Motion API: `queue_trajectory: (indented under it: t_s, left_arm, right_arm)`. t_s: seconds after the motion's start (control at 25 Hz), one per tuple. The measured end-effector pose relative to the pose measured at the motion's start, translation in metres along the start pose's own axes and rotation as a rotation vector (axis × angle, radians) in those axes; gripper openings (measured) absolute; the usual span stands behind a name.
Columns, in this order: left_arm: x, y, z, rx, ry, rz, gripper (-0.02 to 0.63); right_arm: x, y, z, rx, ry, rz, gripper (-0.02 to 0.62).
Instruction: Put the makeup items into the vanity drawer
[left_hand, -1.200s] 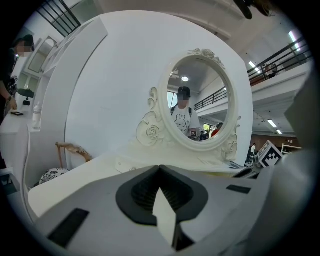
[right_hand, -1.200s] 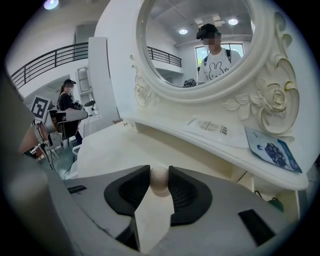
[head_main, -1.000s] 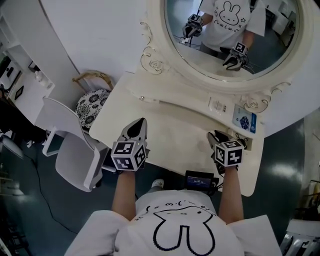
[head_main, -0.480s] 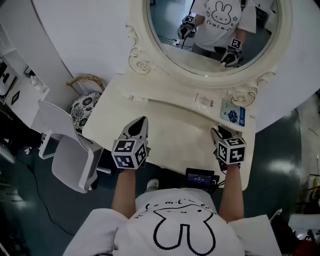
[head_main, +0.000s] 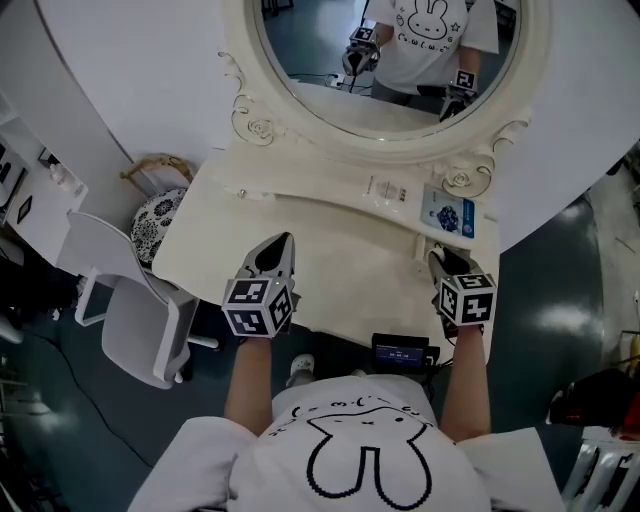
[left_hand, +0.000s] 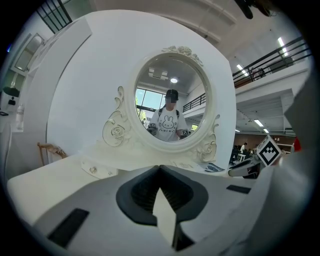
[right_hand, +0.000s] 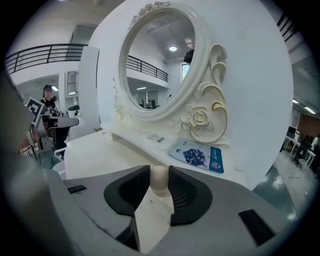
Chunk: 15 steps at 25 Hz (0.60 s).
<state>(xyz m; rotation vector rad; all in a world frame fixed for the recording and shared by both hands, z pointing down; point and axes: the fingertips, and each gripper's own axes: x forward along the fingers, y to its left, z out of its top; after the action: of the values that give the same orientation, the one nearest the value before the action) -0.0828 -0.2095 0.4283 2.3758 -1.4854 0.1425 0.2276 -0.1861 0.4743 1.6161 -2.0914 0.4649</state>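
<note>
We stood at a cream vanity table (head_main: 320, 265) whose bare top filled the middle of the head view. Against the wall behind it rose an oval mirror (head_main: 385, 70) in a carved frame with rose scrolls. Its glass reflected a white T-shirt with a rabbit drawing. The line of print under that rabbit was too small for us to read.

A white chair (head_main: 125, 315) stood off the table's left end, with a black-and-white patterned stool (head_main: 160, 212) just behind it.

Our left gripper (head_main: 284, 242) hung over the front left of the tabletop. Its jaws were clenched tip to tip with nothing between them. Our right gripper (right_hand: 160, 172) was over the right end of the table, near the ledge under the mirror. Its jaws were grasping a beige egg-shaped makeup sponge (right_hand: 160, 181), which was held clear above the tabletop.

Two flat packets lay side by side on that ledge. The blue sheet-mask packet (right_hand: 197, 156) carried a dark picture and a round emblem, but we could not make out its lettering. The white packet (right_hand: 154, 136) beside it showed only a barcode-like block.

Smallest was a glinting knob (left_hand: 92, 170) on the ledge's front, towards the left.
</note>
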Motion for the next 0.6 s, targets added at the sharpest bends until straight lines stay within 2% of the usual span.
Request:
queue_trajectory:
  t_s: [0.24,0.6]
  left_arm:
    - [0.004,-0.003,-0.003,0.000,0.008,0.032,0.009]
    - [0.012,-0.005,-0.007,0.012,0.019,0.079,0.009]
  right_arm:
    - [0.005,-0.015,-0.008,-0.004,-0.005,0.010,0.115]
    - [0.031,-0.028,-0.015,0.011,0.049,0.060,0.117]
